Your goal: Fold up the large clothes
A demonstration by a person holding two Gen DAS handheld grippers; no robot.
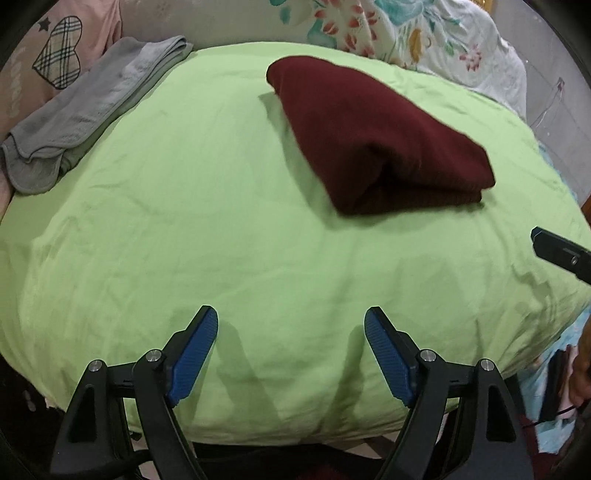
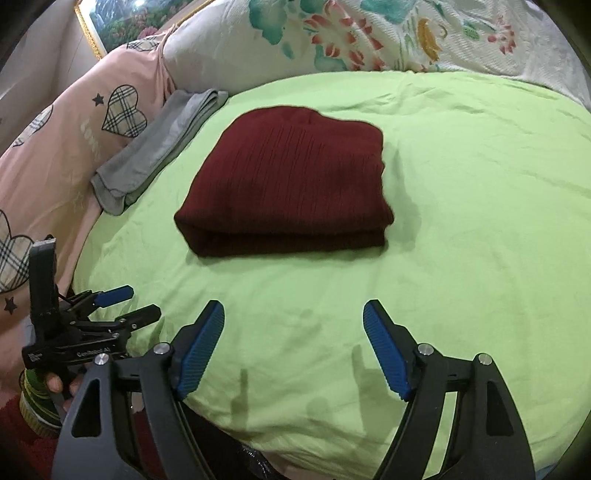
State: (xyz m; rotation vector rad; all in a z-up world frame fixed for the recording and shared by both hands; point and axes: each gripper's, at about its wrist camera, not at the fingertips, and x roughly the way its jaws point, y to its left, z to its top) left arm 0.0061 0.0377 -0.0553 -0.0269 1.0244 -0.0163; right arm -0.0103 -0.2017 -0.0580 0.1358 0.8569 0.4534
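Your sweater (image 2: 288, 177) looks done: it sits as a thick folded rectangle in the middle of the green bed (image 2: 461, 221), stacked in layers, with the thick folded edge facing you in the right view. Its long axis runs roughly side to side from that view; from the left view it slants away, one corner pointing toward the floral quilt (image 1: 424, 33) past the sweater. The ribs of the knit run away from you, across the short way.

Both your grippers are off it. The left gripper (image 1: 290, 325) has its fingers spread wide with only bare sheet between them, well short of the sweater. The right gripper (image 2: 293, 317) is the same: fingers apart, nothing in them, hovering on the near side of the sweater. My guess is you've let go so the bundle can settle flat without dragging a layer loose.

The grey cloth (image 1: 92, 110) is folded too and parked left of the sweater against the pink pillow (image 2: 55, 166), probably to keep the middle free for folding. If the sweater counts as finished, I'd slide it over next to that one.
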